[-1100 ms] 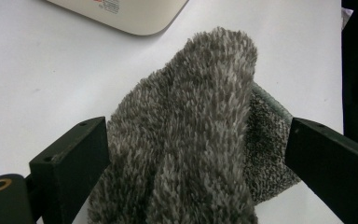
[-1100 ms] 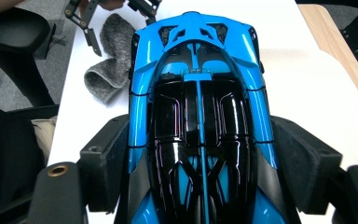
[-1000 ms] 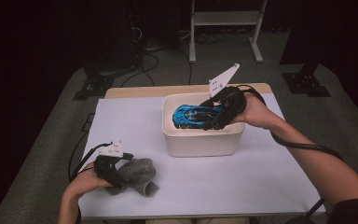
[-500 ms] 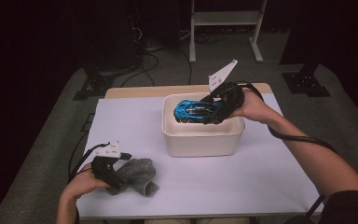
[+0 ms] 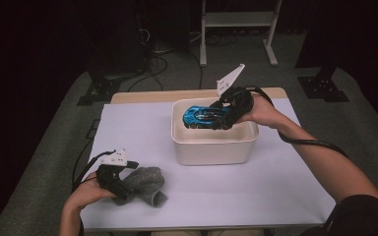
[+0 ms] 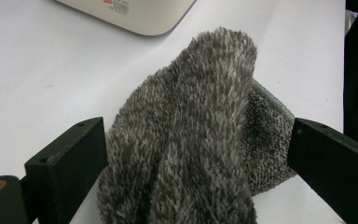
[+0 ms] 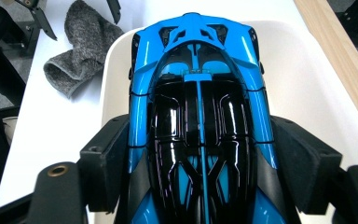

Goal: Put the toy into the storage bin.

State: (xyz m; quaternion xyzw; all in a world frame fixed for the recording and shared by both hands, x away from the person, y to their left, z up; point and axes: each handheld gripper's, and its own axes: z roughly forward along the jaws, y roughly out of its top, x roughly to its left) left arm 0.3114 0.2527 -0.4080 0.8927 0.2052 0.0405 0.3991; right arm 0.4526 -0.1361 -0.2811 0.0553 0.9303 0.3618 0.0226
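Toy car [image 7: 198, 116]: glossy blue-and-black plastic, I see reflections. Sock [image 6: 191, 149]: fuzzy grey cloth (knit cuff rougher). Bin [image 5: 211, 150]: smooth matt cream plastic. Table [image 5: 275, 191]: matt white cover, bare wood far edge.

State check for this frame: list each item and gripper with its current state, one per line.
Blue toy car: held over the bin, clamped at its sides.
White bin: upright, open-topped, on the table.
Grey sock: crumpled on the table, between the jaws.
Right gripper: shut on the car.
Left gripper: around the sock; grip unclear.

Dark lab: stands [image 5: 238, 29], floor cables [image 5: 152, 54].
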